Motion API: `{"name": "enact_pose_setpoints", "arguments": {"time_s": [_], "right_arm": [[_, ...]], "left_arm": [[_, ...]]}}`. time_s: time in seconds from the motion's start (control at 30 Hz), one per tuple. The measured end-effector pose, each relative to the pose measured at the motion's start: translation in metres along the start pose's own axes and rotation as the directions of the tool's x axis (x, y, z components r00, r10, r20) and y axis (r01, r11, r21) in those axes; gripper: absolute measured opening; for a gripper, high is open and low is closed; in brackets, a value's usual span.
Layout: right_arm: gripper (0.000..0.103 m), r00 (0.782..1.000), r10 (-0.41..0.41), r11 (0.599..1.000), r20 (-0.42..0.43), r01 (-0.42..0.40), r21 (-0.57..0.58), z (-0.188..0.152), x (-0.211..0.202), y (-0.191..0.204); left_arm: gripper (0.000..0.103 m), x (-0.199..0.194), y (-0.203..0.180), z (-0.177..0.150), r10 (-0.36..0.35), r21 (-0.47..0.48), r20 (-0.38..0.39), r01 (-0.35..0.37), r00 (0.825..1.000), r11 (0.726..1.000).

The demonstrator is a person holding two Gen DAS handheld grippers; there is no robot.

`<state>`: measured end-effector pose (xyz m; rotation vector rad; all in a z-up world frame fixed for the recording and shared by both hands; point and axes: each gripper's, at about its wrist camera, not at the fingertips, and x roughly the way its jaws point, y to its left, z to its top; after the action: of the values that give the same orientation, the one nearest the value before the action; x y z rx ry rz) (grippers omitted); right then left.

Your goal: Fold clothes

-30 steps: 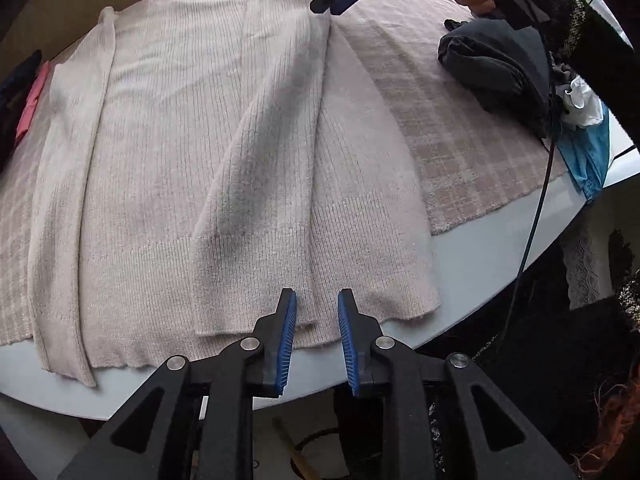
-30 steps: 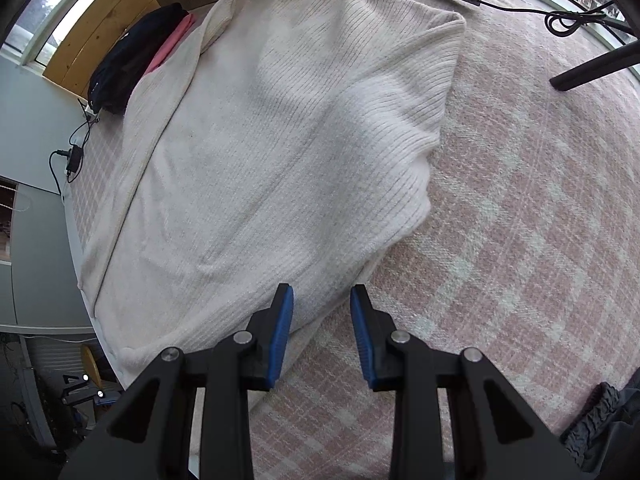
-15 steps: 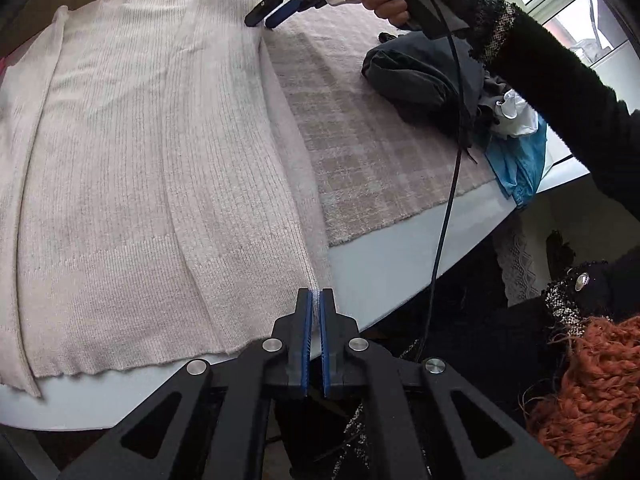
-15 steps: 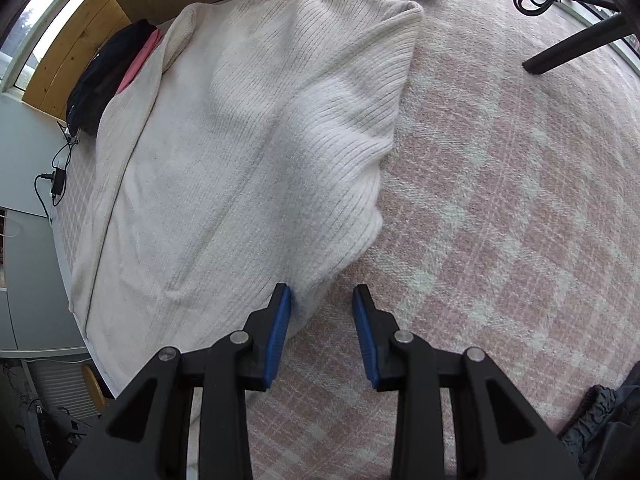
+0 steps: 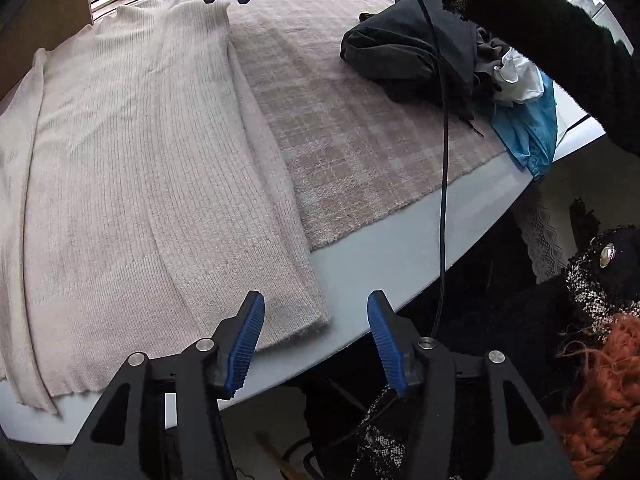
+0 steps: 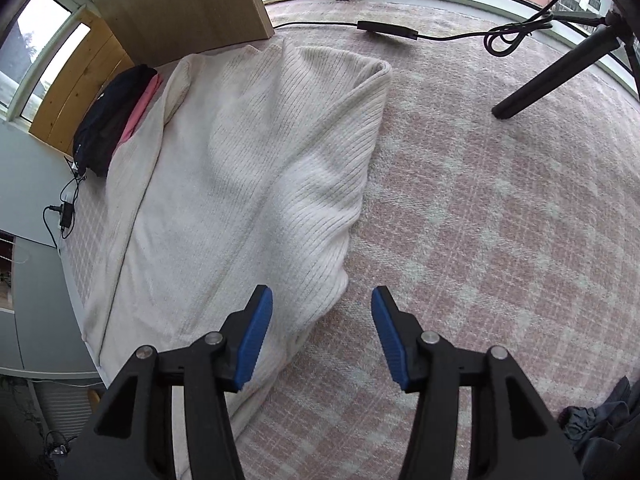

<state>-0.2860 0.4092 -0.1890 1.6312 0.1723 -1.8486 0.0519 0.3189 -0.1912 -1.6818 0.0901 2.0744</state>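
A: Left gripper (image 5: 316,338)?
B: Blue pads spread wide, empty, above the hem corner of the cream ribbed knit sweater (image 5: 132,184).
A: Sweater position?
B: Flat on the pink plaid blanket (image 5: 360,132), one side folded inward.
A: Right gripper (image 6: 322,334)?
B: Wide apart, empty, over the folded edge.
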Motion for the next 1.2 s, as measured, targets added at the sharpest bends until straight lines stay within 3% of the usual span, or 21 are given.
{"name": "enact_pose_setpoints", "arguments": {"time_s": [0.17,0.2,0.23,0.3,0.4,0.53,0.63,0.73,0.87,0.97,1.07,1.1,1.17,1.2], "right_arm": [[0.050,1.000,0.011,1.000,0.005,-0.011,0.009,0.001,0.008,-0.004],[0.044,1.000,0.016,1.000,0.005,-0.016,0.010,0.000,0.008,-0.004],[0.029,1.000,0.022,1.000,0.005,-0.022,0.012,-0.002,0.008,-0.004],[0.013,0.999,0.033,0.999,0.005,-0.033,0.016,-0.004,0.008,-0.005],[0.010,0.999,0.053,0.998,0.004,-0.053,0.030,-0.006,0.008,-0.007],[0.010,0.993,0.114,0.984,0.015,-0.115,0.133,0.005,-0.001,-0.015],[0.009,0.994,0.110,0.979,0.027,-0.113,0.172,0.015,-0.011,-0.009],[0.009,0.995,0.086,0.982,0.045,-0.092,0.162,0.032,-0.020,0.020],[0.009,0.999,-0.014,0.998,0.042,0.011,0.061,0.051,-0.027,0.080],[0.010,0.998,-0.056,0.998,-0.011,0.056,-0.016,0.077,0.005,0.126],[0.023,0.987,-0.036,0.994,-0.154,0.019,-0.108,0.093,0.052,0.170],[0.023,0.983,-0.023,0.994,-0.180,0.003,-0.114,0.095,0.058,0.179],[0.025,0.989,0.014,0.992,-0.146,-0.032,-0.123,0.097,0.047,0.188],[0.031,0.994,-0.002,0.990,-0.110,-0.013,-0.138,0.095,0.037,0.188]], "left_arm": [[0.052,0.013,-0.006,0.001,0.045,0.044,0.000,-0.045,0.999,0.998],[0.049,0.013,-0.004,0.000,0.039,0.038,0.008,-0.039,0.999,0.999],[0.045,0.011,-0.001,-0.002,0.038,0.032,0.017,-0.039,0.999,0.999],[0.014,0.006,0.016,-0.003,-0.014,-0.033,0.025,0.015,1.000,0.999],[0.009,-0.002,0.041,-0.008,-0.095,-0.132,0.051,0.101,0.994,0.986],[0.009,-0.023,0.065,-0.022,-0.177,-0.217,0.145,0.206,0.973,0.954],[0.009,-0.035,0.082,-0.032,-0.203,-0.263,0.215,0.257,0.955,0.930],[0.009,-0.047,0.098,-0.042,-0.220,-0.304,0.284,0.305,0.933,0.903],[0.006,-0.059,0.131,-0.063,-0.178,-0.379,0.351,0.314,0.919,0.871],[0.006,-0.058,0.144,-0.072,-0.153,-0.423,0.345,0.299,0.926,0.855],[0.006,-0.057,0.156,-0.081,-0.131,-0.464,0.334,0.284,0.934,0.839],[0.006,-0.057,0.160,-0.084,-0.123,-0.478,0.330,0.278,0.936,0.833],[0.006,-0.057,0.168,-0.090,-0.109,-0.504,0.321,0.267,0.941,0.821],[0.014,-0.056,0.172,-0.093,-0.102,-0.517,0.317,0.262,0.943,0.815]]}}
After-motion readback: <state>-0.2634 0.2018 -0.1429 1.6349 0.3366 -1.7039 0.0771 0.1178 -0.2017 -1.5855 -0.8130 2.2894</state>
